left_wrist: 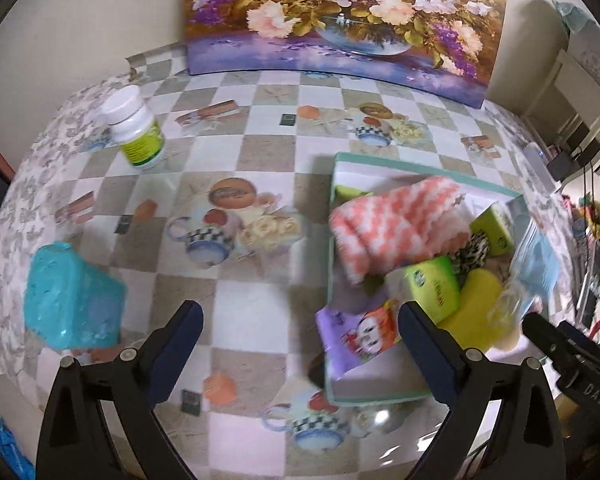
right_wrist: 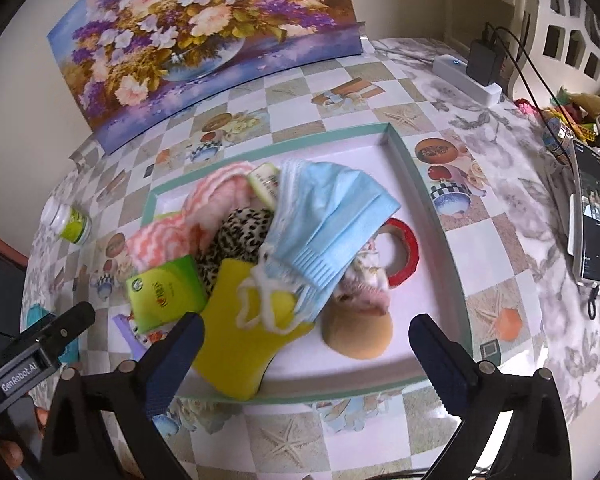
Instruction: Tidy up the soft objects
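Both the left gripper (left_wrist: 300,334) and the right gripper (right_wrist: 306,338) stood spread wide, grasping nothing. The soft things lay heaped in the teal-rimmed tray (right_wrist: 428,184) on the worktop (left_wrist: 236,160): a blue face mask (right_wrist: 328,216) draped over the yellow sponge (right_wrist: 244,344), hiding much of the leopard-print cloth (right_wrist: 236,236) and red tape roll (right_wrist: 406,244). The teal packet (left_wrist: 72,300) outside the tray was blurred.

Glossy oilcloth table cover (right_wrist: 500,240), pleated nonwoven mask (right_wrist: 332,216), fuzzy knit sock (left_wrist: 396,224)
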{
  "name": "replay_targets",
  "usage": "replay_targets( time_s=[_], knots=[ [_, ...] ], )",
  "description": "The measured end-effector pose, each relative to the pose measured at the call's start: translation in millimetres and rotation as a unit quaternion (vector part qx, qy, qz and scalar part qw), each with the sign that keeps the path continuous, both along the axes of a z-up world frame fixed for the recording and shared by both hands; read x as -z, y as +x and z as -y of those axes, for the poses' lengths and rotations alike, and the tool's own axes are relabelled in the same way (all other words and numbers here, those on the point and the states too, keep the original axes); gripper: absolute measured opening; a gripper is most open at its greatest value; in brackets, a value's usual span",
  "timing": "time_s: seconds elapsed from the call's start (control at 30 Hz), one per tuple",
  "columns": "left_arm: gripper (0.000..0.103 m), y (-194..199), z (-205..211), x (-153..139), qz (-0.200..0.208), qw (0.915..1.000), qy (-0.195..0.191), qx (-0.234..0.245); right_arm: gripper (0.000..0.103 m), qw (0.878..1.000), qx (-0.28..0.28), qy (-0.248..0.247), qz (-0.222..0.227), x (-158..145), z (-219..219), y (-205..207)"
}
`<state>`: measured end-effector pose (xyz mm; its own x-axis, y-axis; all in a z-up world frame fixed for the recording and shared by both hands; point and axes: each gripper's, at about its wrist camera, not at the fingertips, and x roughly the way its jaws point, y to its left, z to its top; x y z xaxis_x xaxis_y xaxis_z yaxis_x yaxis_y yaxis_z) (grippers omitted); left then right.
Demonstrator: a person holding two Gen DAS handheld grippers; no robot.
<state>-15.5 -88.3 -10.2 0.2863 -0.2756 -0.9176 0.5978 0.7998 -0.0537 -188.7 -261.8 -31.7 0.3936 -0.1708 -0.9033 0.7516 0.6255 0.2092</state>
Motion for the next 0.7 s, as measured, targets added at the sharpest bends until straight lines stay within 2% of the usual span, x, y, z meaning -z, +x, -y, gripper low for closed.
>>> replay_targets(
  time_s=[0.2,0.43,0.7],
  knots=[
    [0.098,-8,-21,-7,0.018,0.9998,-0.001,-0.009,0.103,1.0,-0.021,-0.02,0.007,-10,-24,3],
    [0.098,-10,-44,-21,0.048,0.9979,0.0,-0.043,0.103,0.997,-0.051,-0.052,0.011,-23,-50,13],
    [0.098,-19,-58,-29,0.086,0.9942,0.024,-0.06,0.103,0.995,-0.07,-0.072,0.011,-30,-64,20]
  ],
)
